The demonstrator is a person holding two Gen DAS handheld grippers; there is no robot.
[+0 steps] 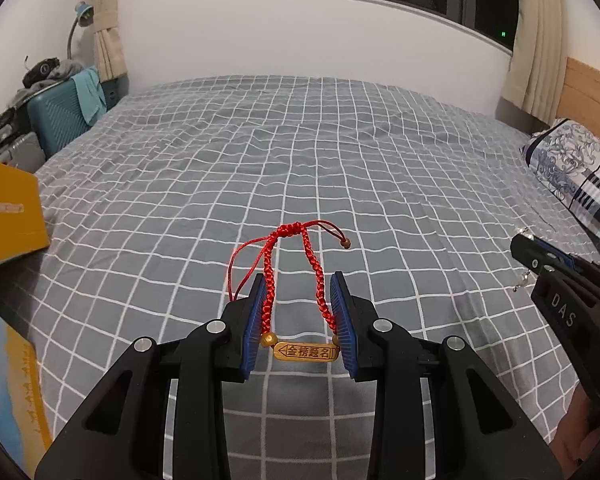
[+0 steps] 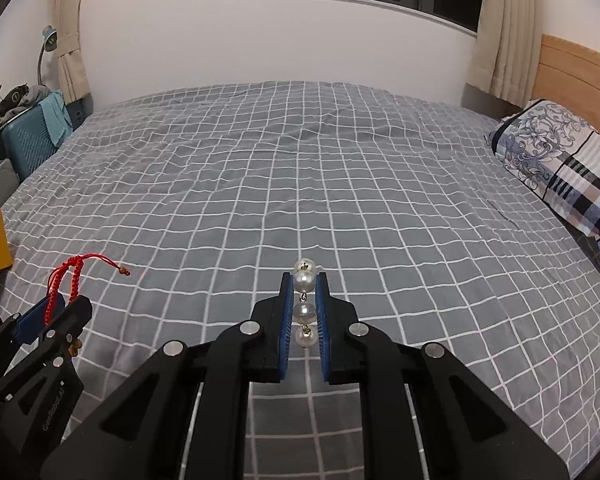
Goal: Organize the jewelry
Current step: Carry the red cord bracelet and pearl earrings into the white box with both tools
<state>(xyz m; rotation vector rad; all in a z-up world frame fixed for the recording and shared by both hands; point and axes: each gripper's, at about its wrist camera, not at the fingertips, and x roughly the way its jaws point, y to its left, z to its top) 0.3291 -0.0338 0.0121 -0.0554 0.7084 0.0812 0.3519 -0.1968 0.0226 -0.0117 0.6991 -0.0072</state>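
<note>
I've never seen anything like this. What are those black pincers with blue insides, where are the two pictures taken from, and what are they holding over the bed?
There is no robot here: a person holds one hand-held claw in each hand. Each claw has a wide-angle camera looking forward along its two fingers, so one picture comes from the left claw and the other from the right.

The left claw is closed on a red braided bracelet with a gold tag. The right claw is closed on a short string of pearls. Each claw also shows at the edge of the other's picture.

Below them is a bed with a grey checked sheet, with a patterned pillow at its right. A yellow box sits at the left edge.
</note>
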